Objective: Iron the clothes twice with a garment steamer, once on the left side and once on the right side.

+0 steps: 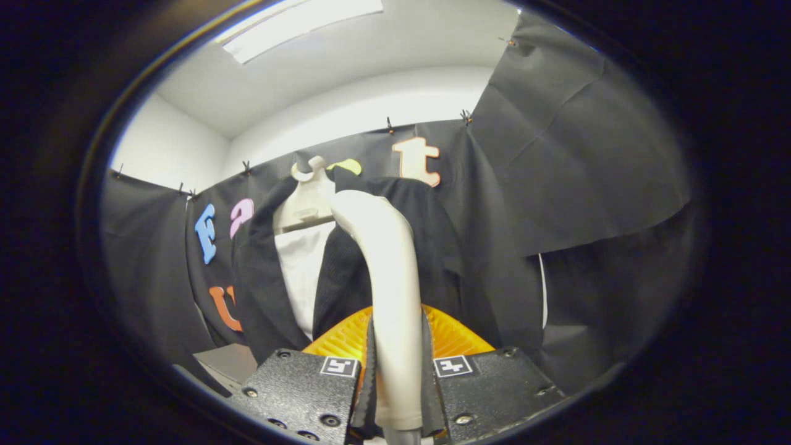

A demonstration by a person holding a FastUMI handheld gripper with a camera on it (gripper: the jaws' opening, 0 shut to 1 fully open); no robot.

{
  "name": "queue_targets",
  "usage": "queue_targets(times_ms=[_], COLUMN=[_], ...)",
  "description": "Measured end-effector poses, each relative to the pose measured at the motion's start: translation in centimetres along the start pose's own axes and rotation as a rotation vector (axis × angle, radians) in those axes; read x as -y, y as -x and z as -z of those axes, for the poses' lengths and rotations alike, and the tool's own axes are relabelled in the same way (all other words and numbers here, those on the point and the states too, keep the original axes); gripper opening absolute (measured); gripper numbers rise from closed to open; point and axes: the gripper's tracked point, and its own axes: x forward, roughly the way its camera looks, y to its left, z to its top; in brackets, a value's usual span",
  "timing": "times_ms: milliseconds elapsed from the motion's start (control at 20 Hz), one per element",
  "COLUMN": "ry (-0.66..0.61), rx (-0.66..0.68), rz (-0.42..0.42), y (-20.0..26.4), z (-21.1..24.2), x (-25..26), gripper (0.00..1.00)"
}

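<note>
Steamer handle (389, 266) rises through the frame's centre, pinched between both fingers of the hand-held gripper (395, 377) so its head can meet the cloth. Beyond it, centre frame, the dark jacket (432, 247) hangs open over a white shirt (303, 272), presumably for ironing each side.

Black cloth (581, 154) is hanging clipped all round the booth, white walls (167, 151) showing above, ceiling light panel (296, 25) glowing overhead.

Steamer (386, 272), pale curved handle upright and clamped between the fingers, its head against the right front of a dark jacket (432, 247), jacket hanging open over a white shirt (303, 272) on a hanger.
</note>
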Motion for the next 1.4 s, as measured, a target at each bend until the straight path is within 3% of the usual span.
queue_targets(times_ms=[250,400,1400], ry=[-0.006,0.011,0.101], rx=[0.073,0.063,-0.227], rz=[-0.013,-0.003,0.191], y=[-1.6,-1.8,7.3], z=[-3.4,-2.6,13.0], x=[-0.2,-0.2,2.2], gripper=[0.31,0.31,0.32])
